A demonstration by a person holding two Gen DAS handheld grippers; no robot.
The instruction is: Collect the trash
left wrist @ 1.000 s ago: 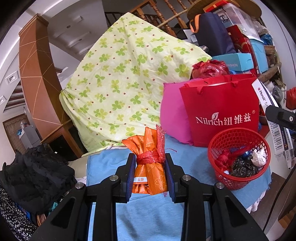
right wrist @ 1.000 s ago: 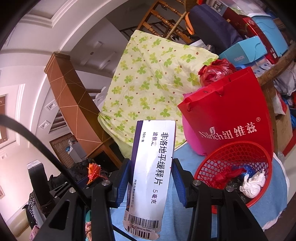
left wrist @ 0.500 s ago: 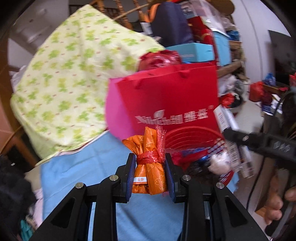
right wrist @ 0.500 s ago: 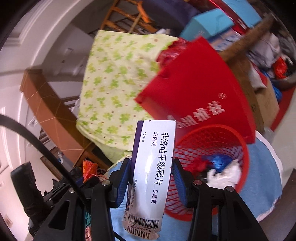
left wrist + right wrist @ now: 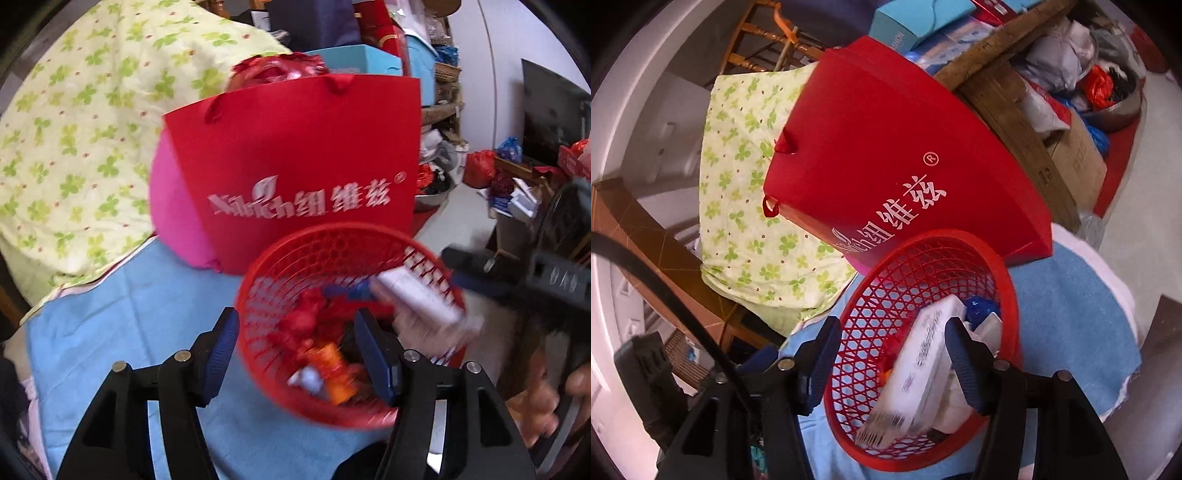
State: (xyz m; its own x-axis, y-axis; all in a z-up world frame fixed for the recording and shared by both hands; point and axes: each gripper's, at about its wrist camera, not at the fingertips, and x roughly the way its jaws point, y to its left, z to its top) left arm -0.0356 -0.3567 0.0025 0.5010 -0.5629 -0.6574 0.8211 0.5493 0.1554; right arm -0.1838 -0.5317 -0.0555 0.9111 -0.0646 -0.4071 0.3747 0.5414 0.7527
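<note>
A red mesh basket (image 5: 258,295) stands on the blue cloth; it also shows in the right wrist view (image 5: 871,306). My left gripper (image 5: 301,350) is open and empty over the basket's near rim. The orange wrapper bundle (image 5: 336,373) lies inside the basket, blurred. My right gripper (image 5: 892,363) is open over the basket. The white medicine box (image 5: 919,373) lies tilted inside the basket between the open jaws, also visible in the left wrist view (image 5: 417,299). Other crumpled trash lies beneath.
A red paper bag (image 5: 295,166) and a pink bag (image 5: 173,214) stand right behind the basket. A green clover quilt (image 5: 74,129) is piled at the left. The blue cloth (image 5: 129,314) covers the table. Boxes and bags clutter the right side.
Both grippers moved over the basket and opened. The orange bundle left the left gripper and the white box left the right gripper; both now lie in the basket.
</note>
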